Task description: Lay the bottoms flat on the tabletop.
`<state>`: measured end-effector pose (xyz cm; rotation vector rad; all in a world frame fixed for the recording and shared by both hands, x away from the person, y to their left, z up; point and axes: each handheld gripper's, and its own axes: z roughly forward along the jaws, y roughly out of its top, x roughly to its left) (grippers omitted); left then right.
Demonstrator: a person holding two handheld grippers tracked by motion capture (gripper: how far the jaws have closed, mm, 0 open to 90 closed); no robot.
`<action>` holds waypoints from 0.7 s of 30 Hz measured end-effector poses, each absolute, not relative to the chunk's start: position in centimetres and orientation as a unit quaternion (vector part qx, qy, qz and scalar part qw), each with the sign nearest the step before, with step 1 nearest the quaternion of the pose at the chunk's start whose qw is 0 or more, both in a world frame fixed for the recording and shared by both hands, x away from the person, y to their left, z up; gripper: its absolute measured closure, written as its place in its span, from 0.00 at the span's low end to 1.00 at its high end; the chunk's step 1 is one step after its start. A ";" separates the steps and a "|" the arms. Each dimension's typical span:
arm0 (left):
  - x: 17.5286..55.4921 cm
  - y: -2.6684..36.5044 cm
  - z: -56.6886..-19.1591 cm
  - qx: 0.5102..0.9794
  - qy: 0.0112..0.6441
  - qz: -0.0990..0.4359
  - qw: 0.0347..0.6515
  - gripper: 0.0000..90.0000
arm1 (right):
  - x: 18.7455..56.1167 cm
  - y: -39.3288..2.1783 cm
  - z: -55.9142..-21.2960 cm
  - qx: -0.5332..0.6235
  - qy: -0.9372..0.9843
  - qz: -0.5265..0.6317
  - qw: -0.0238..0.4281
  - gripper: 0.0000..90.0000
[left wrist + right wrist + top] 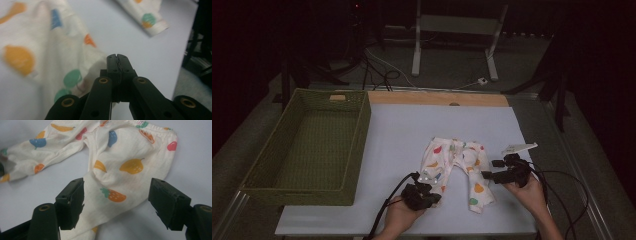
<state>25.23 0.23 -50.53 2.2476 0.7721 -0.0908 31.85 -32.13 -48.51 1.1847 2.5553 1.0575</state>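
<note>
Left hand-held gripper (117, 58), jaws together beside the pants (455, 167) w/o cloth, may lift nothing; right hand-held gripper (116, 202) straddles a leg, jaws apart.

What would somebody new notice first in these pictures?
Probably the small cream trousers printed with bright fruit, spread on the white table between the two grippers. The left gripper has its jaws shut beside one trouser leg, while the right gripper stands open over the other leg. A green woven basket sits at the table's left.

A dim room: a white metal stand (455, 30) on grey floor (447, 70) beyond the table (377, 125).
</note>
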 end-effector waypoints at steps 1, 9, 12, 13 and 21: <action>25.1 -0.2 -50.6 0.877 0.299 -0.039 0.375 1.00 | 31.8 -32.2 -48.5 0.393 0.847 0.352 0.067 0.32; 24.6 -2.8 -51.4 0.873 0.291 -0.068 0.384 0.93 | 31.9 -32.2 -48.7 0.394 0.847 0.351 0.061 0.32; 24.8 -1.8 -50.7 0.869 0.294 -0.057 0.393 0.85 | 31.8 -32.4 -48.7 0.394 0.847 0.351 0.062 0.32; 24.9 -1.2 -50.4 0.869 0.296 -0.049 0.394 0.83 | 31.9 -32.4 -48.7 0.393 0.848 0.350 0.064 0.32; 27.1 3.8 -49.1 0.849 0.340 0.006 0.404 0.77 | 31.6 -32.9 -48.7 0.399 0.845 0.350 0.065 0.32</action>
